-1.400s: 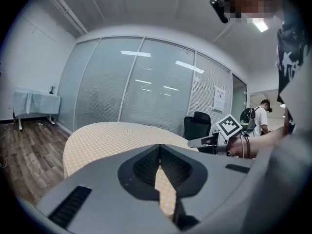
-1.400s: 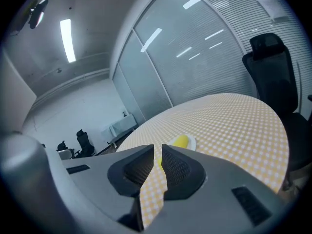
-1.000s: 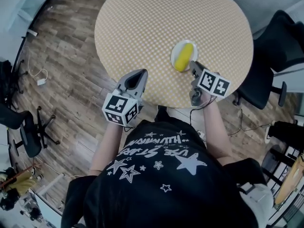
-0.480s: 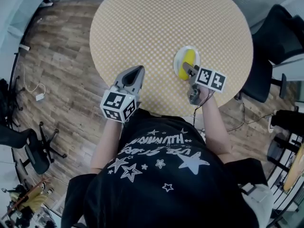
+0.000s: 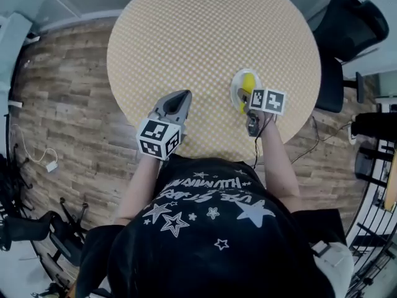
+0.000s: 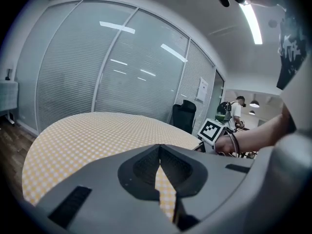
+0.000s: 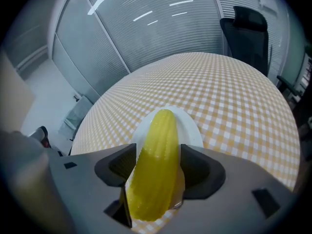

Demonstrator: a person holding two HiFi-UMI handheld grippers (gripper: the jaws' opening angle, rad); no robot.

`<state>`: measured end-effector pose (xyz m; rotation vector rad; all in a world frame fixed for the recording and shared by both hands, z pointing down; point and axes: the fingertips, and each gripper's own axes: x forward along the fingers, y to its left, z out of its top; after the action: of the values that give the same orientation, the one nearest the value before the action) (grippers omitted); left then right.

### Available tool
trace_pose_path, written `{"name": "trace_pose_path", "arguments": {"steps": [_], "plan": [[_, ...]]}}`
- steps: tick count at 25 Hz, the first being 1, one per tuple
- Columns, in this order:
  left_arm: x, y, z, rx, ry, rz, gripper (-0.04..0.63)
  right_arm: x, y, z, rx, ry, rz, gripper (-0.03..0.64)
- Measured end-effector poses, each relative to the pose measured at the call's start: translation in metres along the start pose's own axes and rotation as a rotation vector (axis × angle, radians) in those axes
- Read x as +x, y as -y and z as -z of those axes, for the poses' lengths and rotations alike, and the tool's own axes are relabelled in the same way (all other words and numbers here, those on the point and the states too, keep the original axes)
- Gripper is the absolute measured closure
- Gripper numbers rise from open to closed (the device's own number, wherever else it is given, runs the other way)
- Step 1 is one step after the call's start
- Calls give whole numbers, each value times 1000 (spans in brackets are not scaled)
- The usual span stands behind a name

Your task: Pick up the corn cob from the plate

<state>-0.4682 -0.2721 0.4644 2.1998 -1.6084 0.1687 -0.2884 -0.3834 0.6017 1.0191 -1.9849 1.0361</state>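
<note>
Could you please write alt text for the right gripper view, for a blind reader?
A yellow corn cob lies on a small white plate, between the open jaws of the right hand-held gripper. The plate sits on a round, yellow-checked table; a black chair stands behind.

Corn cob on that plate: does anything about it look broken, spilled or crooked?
Nothing stands out. The corn cob lies whole on its white plate, which sits flat on the checked table; nothing is spilled.

place: office | proof: black swivel chairs beside the round desk | glass walls with blinds beyond the desk
</note>
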Motion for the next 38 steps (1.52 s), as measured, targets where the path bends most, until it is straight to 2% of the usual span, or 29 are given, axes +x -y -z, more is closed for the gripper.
{"name": "trace_pose_path", "arguments": {"steps": [7, 11, 17, 20, 23, 29, 34, 38], "plan": [[22, -19, 4, 10, -52, 130, 589, 13, 0, 3, -64, -86, 109, 348], [36, -18, 8, 29, -86, 209, 589, 17, 3, 6, -137, -139, 182, 348], [43, -11, 19, 24, -130, 299, 589, 17, 3, 6, -144, -123, 221, 351], [42, -5, 26, 22, -156, 338, 589, 16, 2, 6, -150, -98, 213, 351], [41, 4, 28, 51, -172, 368, 589, 14, 2, 7, -162, -74, 200, 351], [39, 12, 31, 85, -186, 399, 589, -13, 7, 8, -181, 26, 244, 351], [28, 29, 35, 96, -179, 392, 589, -50, 9, 16, -123, 149, 193, 351], [23, 41, 33, 88, -161, 360, 589, -78, 10, 13, -73, 246, 119, 353]]}}
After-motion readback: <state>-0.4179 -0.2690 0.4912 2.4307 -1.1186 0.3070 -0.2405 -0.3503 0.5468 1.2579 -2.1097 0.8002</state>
